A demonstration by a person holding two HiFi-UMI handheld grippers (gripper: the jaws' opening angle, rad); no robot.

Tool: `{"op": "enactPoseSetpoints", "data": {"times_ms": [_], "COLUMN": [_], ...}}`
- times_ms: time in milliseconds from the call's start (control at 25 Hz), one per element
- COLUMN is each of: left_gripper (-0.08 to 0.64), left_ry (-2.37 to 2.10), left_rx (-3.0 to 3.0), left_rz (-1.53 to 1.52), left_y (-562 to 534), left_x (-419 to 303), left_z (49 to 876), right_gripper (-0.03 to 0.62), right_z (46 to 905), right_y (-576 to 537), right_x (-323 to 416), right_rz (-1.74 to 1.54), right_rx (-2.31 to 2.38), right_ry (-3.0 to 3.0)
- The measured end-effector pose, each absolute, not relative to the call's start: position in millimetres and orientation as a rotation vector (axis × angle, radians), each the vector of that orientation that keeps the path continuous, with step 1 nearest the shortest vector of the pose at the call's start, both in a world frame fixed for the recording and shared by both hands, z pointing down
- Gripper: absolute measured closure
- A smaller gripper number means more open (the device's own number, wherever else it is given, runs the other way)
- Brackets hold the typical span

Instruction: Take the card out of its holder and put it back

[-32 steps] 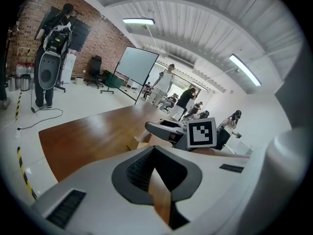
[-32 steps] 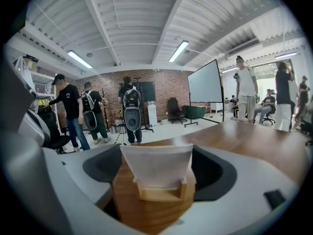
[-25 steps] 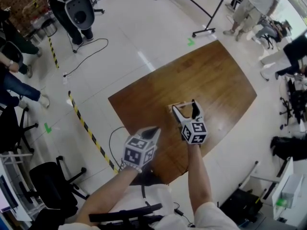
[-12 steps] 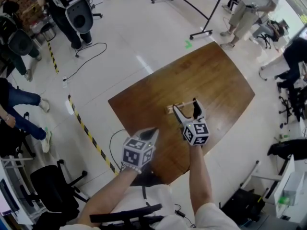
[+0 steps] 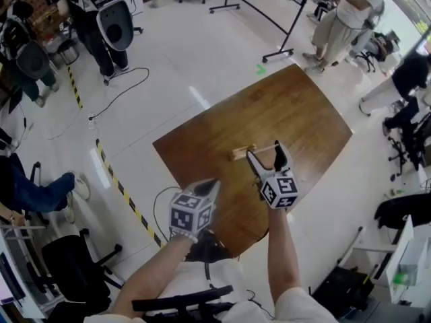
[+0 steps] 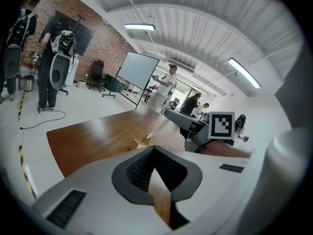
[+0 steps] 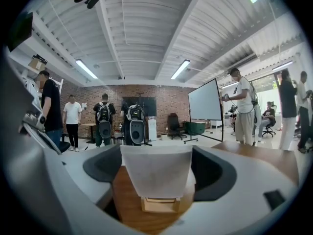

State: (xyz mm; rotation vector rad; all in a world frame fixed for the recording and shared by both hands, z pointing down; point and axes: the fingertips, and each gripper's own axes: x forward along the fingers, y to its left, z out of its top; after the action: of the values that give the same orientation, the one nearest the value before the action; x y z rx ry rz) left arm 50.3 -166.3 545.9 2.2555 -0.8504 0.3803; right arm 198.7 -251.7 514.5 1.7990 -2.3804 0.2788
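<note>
1. The light is bright and even in all three views. It comes from fluorescent strip lights (image 7: 182,68) on the ceiling above the wooden table (image 5: 283,113).
2. In the head view, daylight beyond the table's far right corner washes that area nearly white.
3. The pale floor (image 5: 168,59) left of the table carries a bright streak of glare, and the table's varnish shows a soft sheen.
4. Shadows are faint, with only a dim patch under the table's near edge.
5. Both gripper views are fisheye, with black corners and bowed ceiling lines.
6. The card (image 7: 156,173), close to the lens, looks soft, while the room behind the table is sharper.
</note>
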Motion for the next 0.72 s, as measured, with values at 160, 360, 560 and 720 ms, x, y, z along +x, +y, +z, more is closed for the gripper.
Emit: {"op": "enactPoseSetpoints", "data": {"times_ms": [160, 360, 560, 720], "left_gripper": [0.568, 0.568, 0.568, 0.568], "left_ry": [-0.868, -0.910, -0.913, -0.882], "left_rx": [2.268, 2.282, 2.303, 2.344], "left_rz": [0.355, 0.327, 0.298, 0.293], "left_y": [-161, -147, -129, -116], "left_x": [43, 30, 24, 31], "left_z": [537, 528, 520, 510], "right_gripper": [0.124, 0.124, 0.124, 0.124], "right_z": [492, 472, 459, 463], "right_y": [-231, -194, -145, -105], "right_x": [201, 202, 196, 193], "right_rz": [0.290, 0.299, 0.345, 0.469], "right_rx": [1.850, 1.924, 2.042, 2.126], "right_ry": [-2.392, -2.400, -2.392, -2.392]}}
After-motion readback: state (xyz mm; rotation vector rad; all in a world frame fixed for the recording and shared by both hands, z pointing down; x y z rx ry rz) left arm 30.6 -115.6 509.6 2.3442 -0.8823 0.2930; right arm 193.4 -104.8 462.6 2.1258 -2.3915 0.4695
